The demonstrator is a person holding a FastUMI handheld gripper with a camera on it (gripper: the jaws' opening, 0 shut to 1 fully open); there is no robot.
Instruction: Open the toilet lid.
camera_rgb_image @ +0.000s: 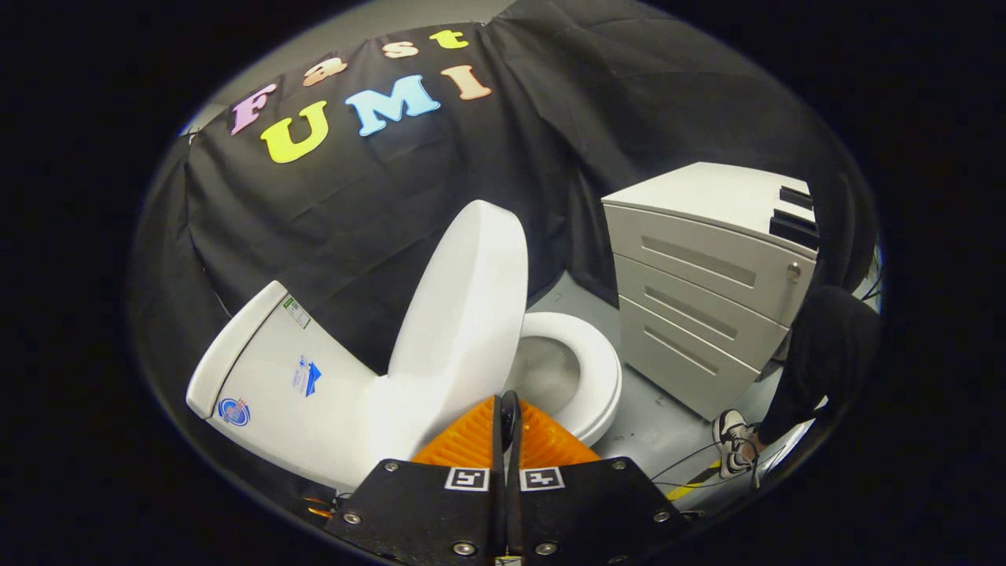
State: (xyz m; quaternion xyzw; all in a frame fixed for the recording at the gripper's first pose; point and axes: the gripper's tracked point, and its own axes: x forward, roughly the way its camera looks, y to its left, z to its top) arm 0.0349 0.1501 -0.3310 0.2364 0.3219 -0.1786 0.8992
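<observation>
The gripper (509,417) has its two fingers pressed together with only a thin slit between them, and they pinch nothing. Just ahead of the fingertips, and slightly to their left, stands the toilet lid (464,314), already raised well off the seat (591,369) and tipped back toward the tank (283,377). Its long axis runs up and away from the hinge, which sits low near the fingertips, to a rounded free edge high above them. The open bowl (548,373) lies beyond the fingers to their right, with the seat ring still down on it. Whether the fingertips touch the lid's lower edge cannot be told. The lid seems almost fully open, so any remaining push would go from the fingers toward the tank. A grey drawer cabinet (699,291) stands beyond the bowl, and a person's leg and shoe (732,444) are beside it.
</observation>
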